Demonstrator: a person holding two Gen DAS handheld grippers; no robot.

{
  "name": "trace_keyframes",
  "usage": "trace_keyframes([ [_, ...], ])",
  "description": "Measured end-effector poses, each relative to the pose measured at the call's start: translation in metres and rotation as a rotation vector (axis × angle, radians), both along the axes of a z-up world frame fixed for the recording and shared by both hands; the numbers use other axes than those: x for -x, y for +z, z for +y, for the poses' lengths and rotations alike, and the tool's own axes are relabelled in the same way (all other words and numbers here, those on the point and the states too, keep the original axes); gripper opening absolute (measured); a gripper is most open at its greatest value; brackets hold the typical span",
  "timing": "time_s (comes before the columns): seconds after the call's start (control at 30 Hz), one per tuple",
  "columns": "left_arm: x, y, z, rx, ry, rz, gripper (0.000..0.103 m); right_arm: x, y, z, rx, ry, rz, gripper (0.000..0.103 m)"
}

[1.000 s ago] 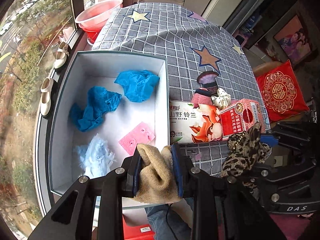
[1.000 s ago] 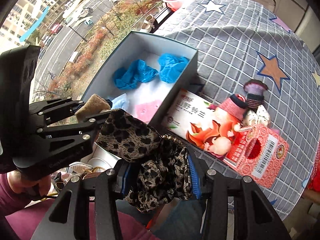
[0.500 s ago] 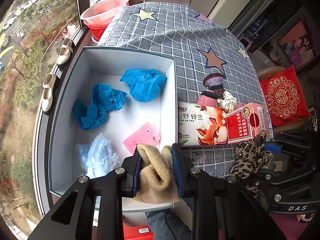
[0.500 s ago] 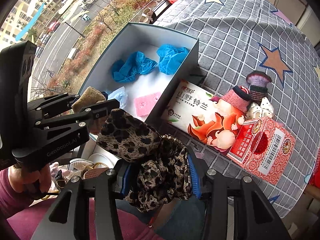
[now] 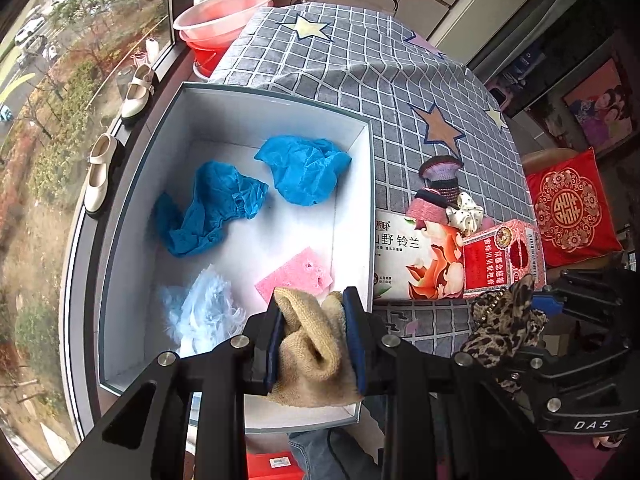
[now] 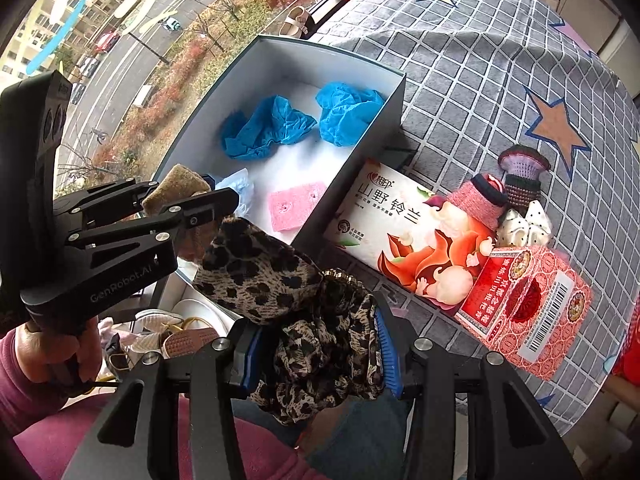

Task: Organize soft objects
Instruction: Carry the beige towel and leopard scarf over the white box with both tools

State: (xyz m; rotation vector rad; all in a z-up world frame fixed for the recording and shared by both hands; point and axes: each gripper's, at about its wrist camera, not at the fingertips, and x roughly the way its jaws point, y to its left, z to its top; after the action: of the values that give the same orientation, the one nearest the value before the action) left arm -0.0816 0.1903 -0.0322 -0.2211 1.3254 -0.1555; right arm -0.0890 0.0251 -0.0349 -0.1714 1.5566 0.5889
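Observation:
My left gripper [image 5: 314,312] is shut on a tan knitted cloth [image 5: 312,356], held over the near edge of the open white box [image 5: 352,208]. The box holds two blue crumpled covers [image 5: 304,168], a pale blue fluffy piece [image 5: 204,312] and a pink sponge [image 5: 296,276]. My right gripper [image 6: 320,344] is shut on a leopard-print cloth [image 6: 288,292], held off the table's near edge, right of the box. The left gripper with the tan cloth [image 6: 176,184] shows in the right wrist view.
Beside the box lie a flat printed carton [image 5: 416,256], a red tissue box [image 5: 504,252], knitted items [image 5: 440,176] and a white scrunchie [image 5: 464,208] on the grey checked tablecloth [image 5: 360,60]. A pink basin [image 5: 224,12] stands at the far end. Shoes [image 5: 100,172] rest on the windowsill.
Both grippers have moved forward and a little left toward the box, each still holding its cloth.

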Motion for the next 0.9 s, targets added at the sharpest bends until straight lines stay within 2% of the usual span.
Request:
trace_keyframes([
  [0.9,-0.006,-0.012,0.029,0.014,0.085,0.022,0.031,-0.026,-0.006,0.04,0.016,0.109,0.002,0.048],
])
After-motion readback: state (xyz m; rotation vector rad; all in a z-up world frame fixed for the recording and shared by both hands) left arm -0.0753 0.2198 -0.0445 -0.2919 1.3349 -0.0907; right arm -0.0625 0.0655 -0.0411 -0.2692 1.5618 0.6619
